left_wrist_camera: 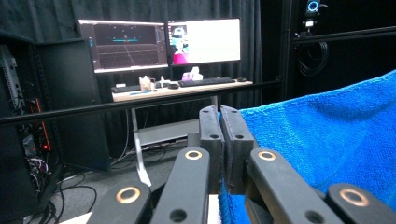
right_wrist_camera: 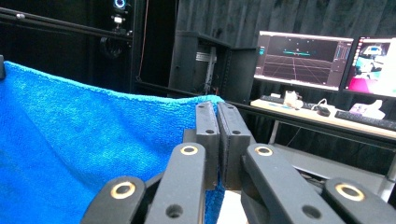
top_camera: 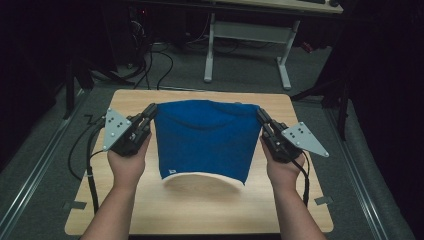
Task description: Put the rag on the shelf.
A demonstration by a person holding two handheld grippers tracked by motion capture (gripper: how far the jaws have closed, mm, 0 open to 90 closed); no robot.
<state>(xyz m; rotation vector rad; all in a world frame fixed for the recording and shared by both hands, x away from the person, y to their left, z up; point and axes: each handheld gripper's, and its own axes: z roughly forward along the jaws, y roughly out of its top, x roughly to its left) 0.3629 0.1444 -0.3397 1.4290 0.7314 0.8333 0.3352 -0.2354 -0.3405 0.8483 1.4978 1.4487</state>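
A blue towel [top_camera: 204, 140] with a white underside hangs stretched between my two grippers above the wooden table [top_camera: 125, 200]. My left gripper [top_camera: 151, 111] is shut on the towel's upper left corner. My right gripper [top_camera: 261, 115] is shut on its upper right corner. The lower edge curls up near the table, showing the white side. In the left gripper view the jaws of the left gripper [left_wrist_camera: 219, 122] pinch the blue towel [left_wrist_camera: 327, 135], which spreads to the right. In the right gripper view the right gripper [right_wrist_camera: 217, 119] clamps the towel [right_wrist_camera: 79, 144], which spreads to the left.
Beyond the table stands a white-legged desk [top_camera: 250, 35] with cables on the grey floor. Two lit monitors [left_wrist_camera: 163, 42] and a keyboard sit on that desk. Dark curtains and a black rack [left_wrist_camera: 60, 107] surround the area.
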